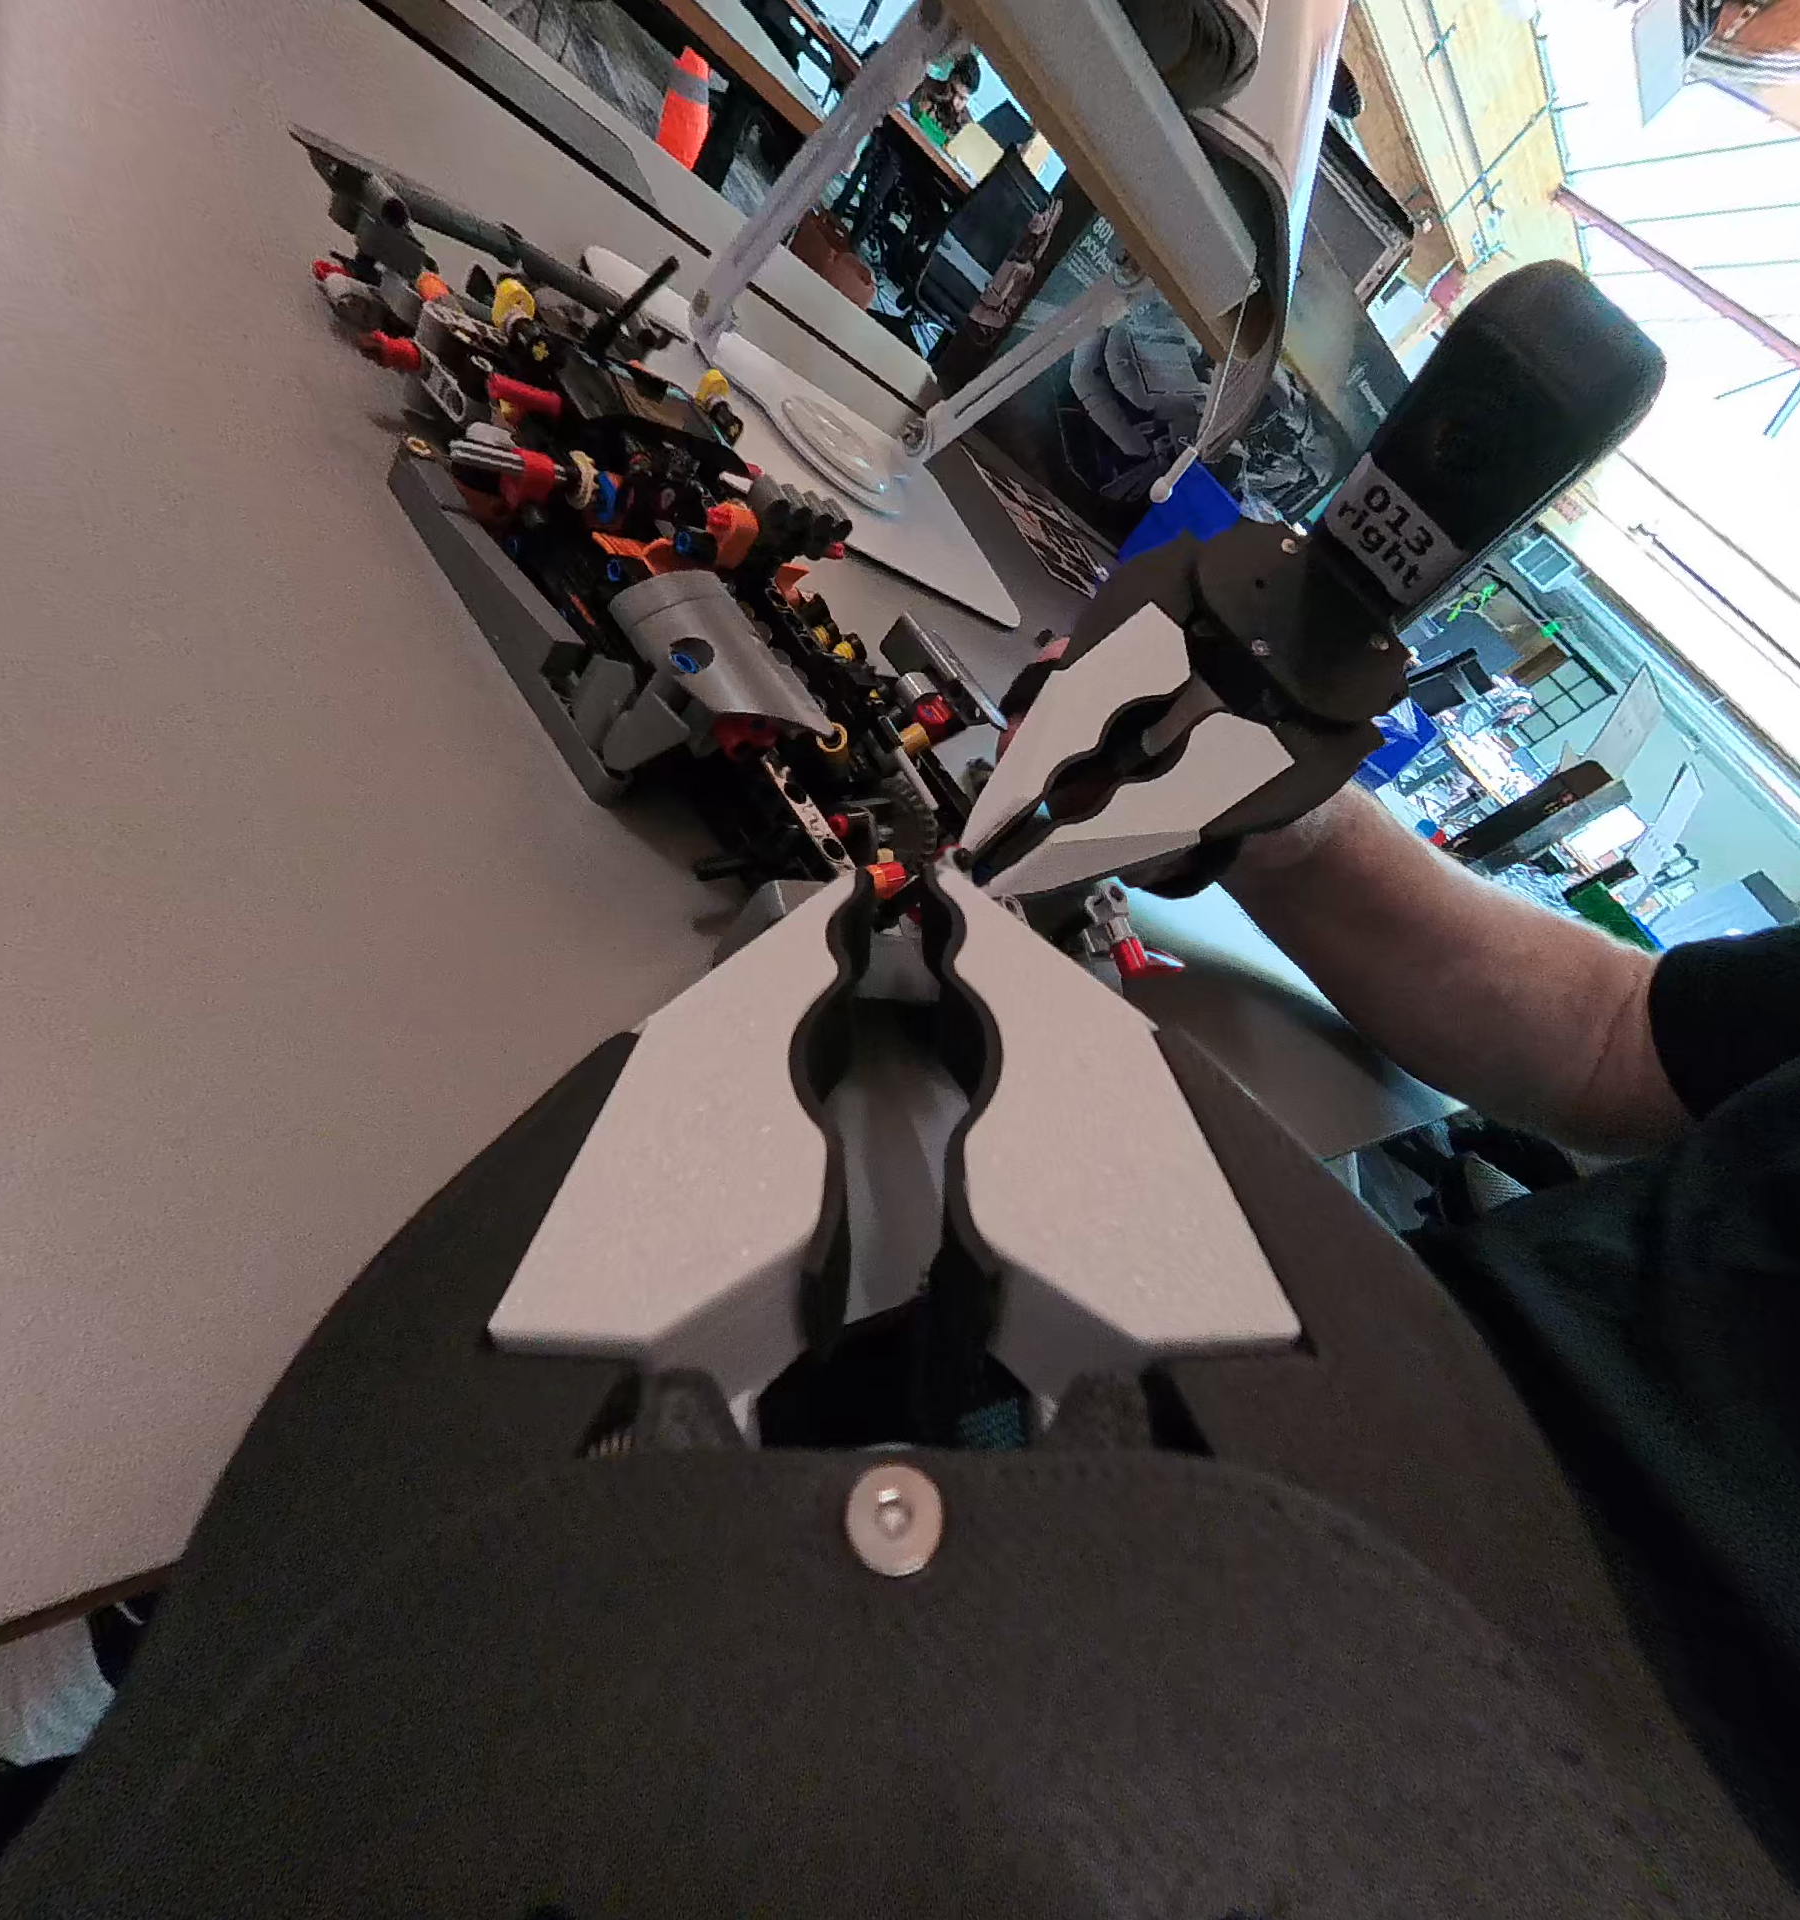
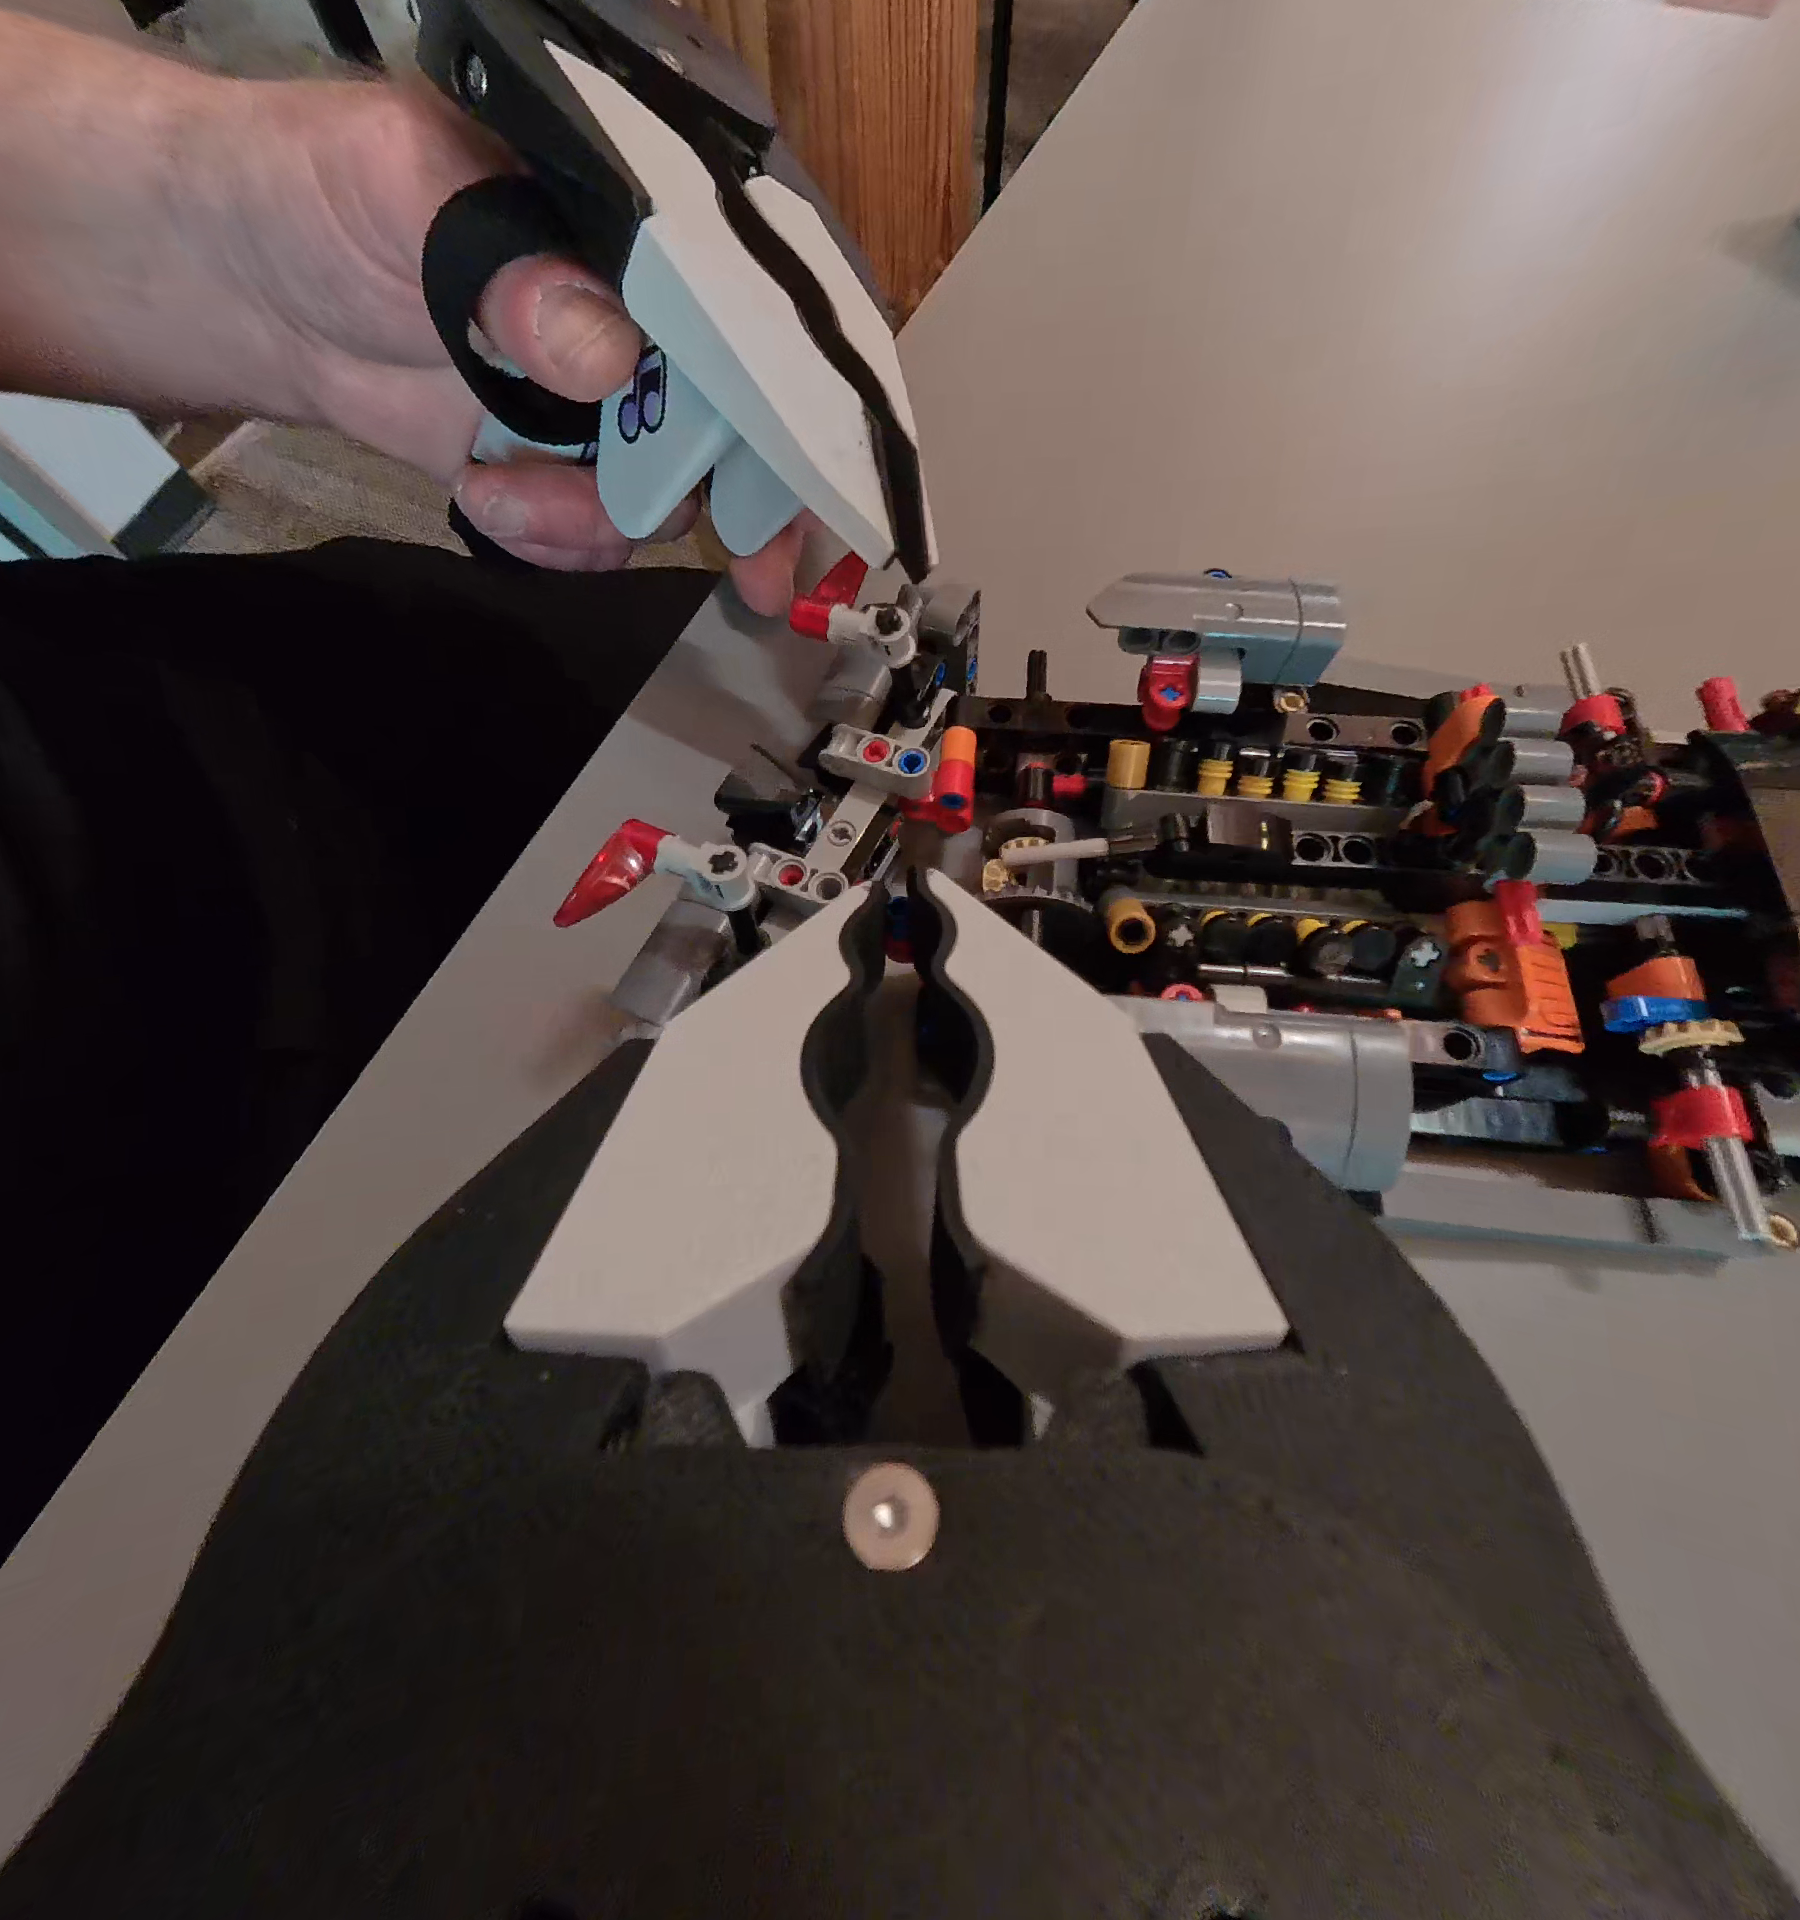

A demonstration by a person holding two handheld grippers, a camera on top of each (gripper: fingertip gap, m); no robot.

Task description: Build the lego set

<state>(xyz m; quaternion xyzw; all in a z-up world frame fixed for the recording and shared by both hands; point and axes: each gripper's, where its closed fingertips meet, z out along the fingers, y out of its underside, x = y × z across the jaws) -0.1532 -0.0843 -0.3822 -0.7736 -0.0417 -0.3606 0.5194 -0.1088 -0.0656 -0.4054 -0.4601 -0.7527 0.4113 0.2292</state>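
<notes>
Both hand-held grippers meet at the near end of the Lego Technic chassis (image 2: pixel 1291 883) on the bench (image 2: pixel 1395 364). The left hand-held gripper (image 1: pixel 901 883) pinches an orange-red part; the right hand-held gripper (image 2: pixel 901 894) is nearly clenched, contents unclear.

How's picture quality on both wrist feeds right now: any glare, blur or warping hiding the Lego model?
Left wrist view: tilted and fisheye-warped, windows blown out at upper right, the Lego model evenly lit and fairly sharp, the left gripper slightly soft. Right wrist view: dimmer and warmer, no glare, model clear near the right gripper, smeared toward the right edge.
</notes>
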